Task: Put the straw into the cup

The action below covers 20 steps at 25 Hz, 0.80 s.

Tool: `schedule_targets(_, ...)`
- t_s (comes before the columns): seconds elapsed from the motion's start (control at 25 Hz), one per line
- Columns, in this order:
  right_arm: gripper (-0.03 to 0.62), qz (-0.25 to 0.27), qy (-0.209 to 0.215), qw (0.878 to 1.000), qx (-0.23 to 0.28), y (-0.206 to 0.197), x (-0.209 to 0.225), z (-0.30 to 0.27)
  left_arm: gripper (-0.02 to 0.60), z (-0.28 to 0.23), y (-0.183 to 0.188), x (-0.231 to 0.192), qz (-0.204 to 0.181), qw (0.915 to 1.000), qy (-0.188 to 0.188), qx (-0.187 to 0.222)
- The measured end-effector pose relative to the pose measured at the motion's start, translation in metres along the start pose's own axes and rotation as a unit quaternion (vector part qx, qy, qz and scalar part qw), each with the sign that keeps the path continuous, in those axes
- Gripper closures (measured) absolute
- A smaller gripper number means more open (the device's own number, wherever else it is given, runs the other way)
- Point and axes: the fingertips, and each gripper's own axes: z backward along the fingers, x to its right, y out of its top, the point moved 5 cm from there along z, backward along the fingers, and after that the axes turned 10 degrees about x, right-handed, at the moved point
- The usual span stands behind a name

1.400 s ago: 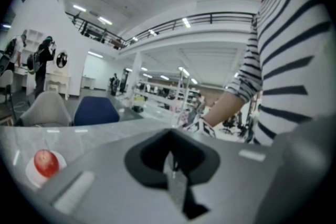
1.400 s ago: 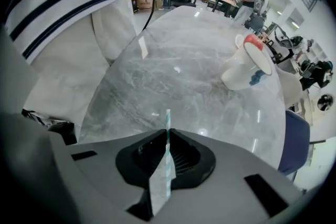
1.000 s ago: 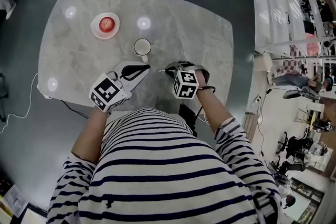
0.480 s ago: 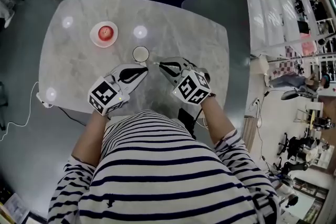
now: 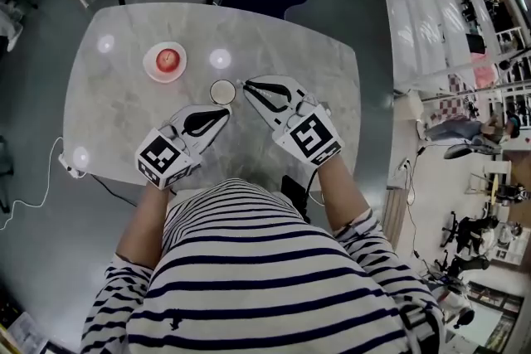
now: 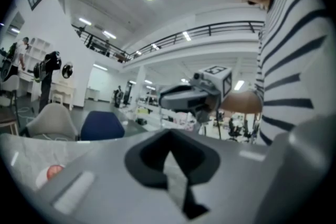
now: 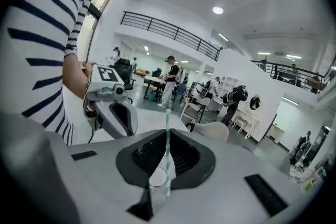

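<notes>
Straw (image 7: 167, 155), striped teal and white, stands upright, pinched between the 2 jaws of the right gripper (image 5: 243, 84); its lower end hangs just beside the rim of the cup (image 5: 222, 91), not clearly inside; left gripper (image 5: 226, 113) hovers near the cup's other side, its fingers pressed together on nothing; cup stands on the marble table (image 5: 290, 54), apart from a plate (image 5: 149, 62) bearing 1 red fruit (image 5: 168, 58).

The straw (image 7: 167, 149) is striped teal and white; the table (image 5: 282, 46) is marbled grey.
</notes>
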Motion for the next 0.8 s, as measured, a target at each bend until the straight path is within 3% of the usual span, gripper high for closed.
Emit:
schedule_targets(0.56,0.569,-0.070,-0.057,0.990,0.105,0.035,0.030,-0.009,0.575,0.006,0.000,-0.005,0.000,1.0000,0.008,0.001)
schedule_targets(0.8,0.569,-0.092,-0.062,0.985,0.129,0.041,0.036,-0.009,0.574,0.006,-0.001,-0.005,0.003,0.9999,0.012,0.000)
